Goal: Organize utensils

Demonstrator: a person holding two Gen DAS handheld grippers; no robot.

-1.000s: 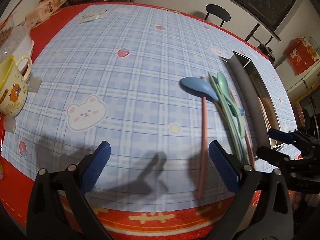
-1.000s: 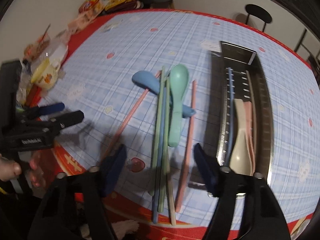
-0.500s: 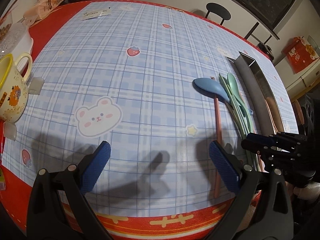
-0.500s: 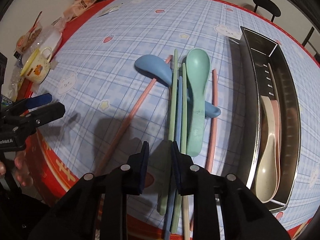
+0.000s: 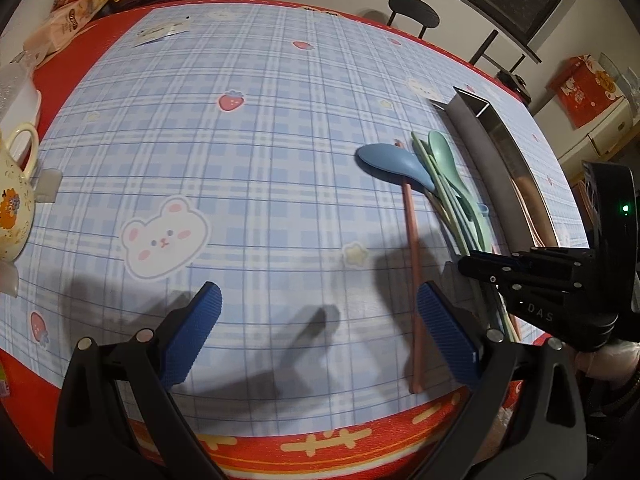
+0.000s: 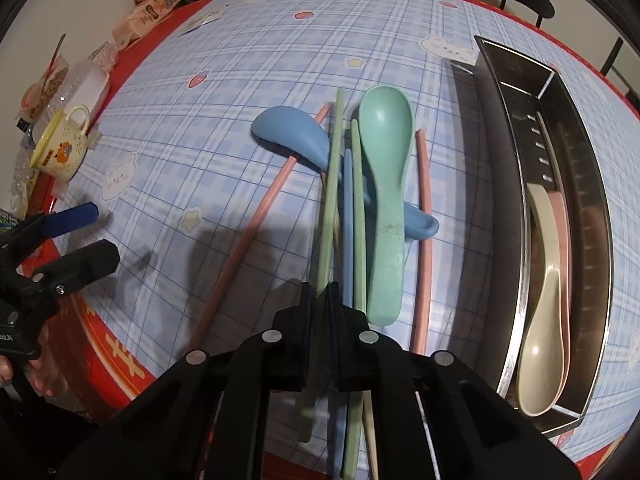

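- Right gripper point(image 6: 320, 300) closing on pale green chopstick point(image 6: 332, 184), near its lower end; stick sits between the pads, which look pressed on it.
- Left gripper point(image 5: 318, 332) spread wide, empty, hovering over bare tablecloth point(image 5: 240, 160) well left of the pile.
- Loose utensils in a heap mid-table: blue spoon point(image 6: 292, 136), green spoon point(image 6: 384, 184), blue chopstick point(image 6: 348, 216), second green stick, two pink chopsticks point(image 6: 256, 224).
- Risk: grip sits far toward one end, so stick prob. droops or pivots on lift.
- Risk: neighbours touch or overlap it; lifting could drag blue stick or roll green spoon. Blue spoon bowl appears to rest against it, hard to tell.
- Risk: stick ends overhang table edge; a nudge could tip one off.
- Metal tray point(image 6: 600, 216) at right: holds beige spoon point(image 6: 540, 320) and pink spoon point(image 6: 562, 240) in one long compartment; other side too dark to read.
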